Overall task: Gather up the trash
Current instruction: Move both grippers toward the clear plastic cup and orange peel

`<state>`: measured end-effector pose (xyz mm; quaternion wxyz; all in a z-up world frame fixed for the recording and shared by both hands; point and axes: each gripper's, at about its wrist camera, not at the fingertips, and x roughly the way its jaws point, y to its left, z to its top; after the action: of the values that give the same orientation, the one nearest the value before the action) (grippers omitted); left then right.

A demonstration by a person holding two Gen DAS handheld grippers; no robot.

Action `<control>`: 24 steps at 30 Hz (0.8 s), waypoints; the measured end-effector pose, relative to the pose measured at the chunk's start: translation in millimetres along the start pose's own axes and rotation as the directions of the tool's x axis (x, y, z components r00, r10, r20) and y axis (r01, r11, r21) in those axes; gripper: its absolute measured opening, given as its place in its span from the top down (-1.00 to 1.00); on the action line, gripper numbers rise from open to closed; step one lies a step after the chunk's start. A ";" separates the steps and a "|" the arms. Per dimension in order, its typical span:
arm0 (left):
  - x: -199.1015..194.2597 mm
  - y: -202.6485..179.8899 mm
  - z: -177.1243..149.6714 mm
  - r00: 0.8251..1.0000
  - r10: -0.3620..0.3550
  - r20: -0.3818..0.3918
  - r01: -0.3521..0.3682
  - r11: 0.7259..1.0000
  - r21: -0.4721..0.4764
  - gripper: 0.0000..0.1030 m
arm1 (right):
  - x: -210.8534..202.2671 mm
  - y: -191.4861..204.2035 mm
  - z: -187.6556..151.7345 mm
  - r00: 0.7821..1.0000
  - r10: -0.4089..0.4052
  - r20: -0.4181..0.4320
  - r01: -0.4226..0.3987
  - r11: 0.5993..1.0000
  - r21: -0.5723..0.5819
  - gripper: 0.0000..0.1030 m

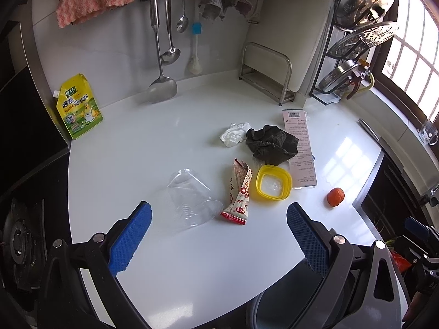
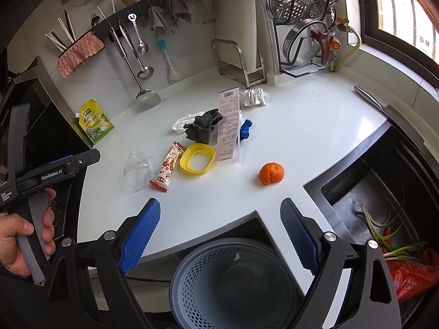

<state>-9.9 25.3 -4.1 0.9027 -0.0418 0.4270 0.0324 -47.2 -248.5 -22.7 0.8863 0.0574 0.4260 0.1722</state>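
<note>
Both tongs, left and right, hang wide and empty over the counter; I'd pinch the snack wrapper flat, then drop it in the near bin.

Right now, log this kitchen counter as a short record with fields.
surface: white countertop
trash bin: grey perforated basket, below the counter edge
left gripper: open, holds nothing
right gripper: open, holds nothing
near left gripper: crushed clear plastic cup, red-and-white snack wrapper
also on counter: yellow square lid, dark crumpled cloth, orange peel
</note>
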 end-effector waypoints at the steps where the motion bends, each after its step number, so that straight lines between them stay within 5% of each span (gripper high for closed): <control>1: 0.8 0.9 -0.6 1.000 0.001 -0.006 -0.001 1.000 -0.005 -0.88 | 0.2 0.0 0.6 1.000 0.000 -0.001 0.000 1.000 0.002 -0.65; 24: 1.5 13.4 -4.6 0.999 0.020 -0.037 -0.021 0.999 -0.042 -0.88 | 6.4 5.3 -0.2 1.000 0.012 -0.014 -0.012 1.000 -0.004 -0.65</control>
<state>-13.8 38.2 -8.8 0.8933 -0.0571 0.4429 0.0500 -45.0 -241.2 -26.2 0.8824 0.0568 0.4314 0.1789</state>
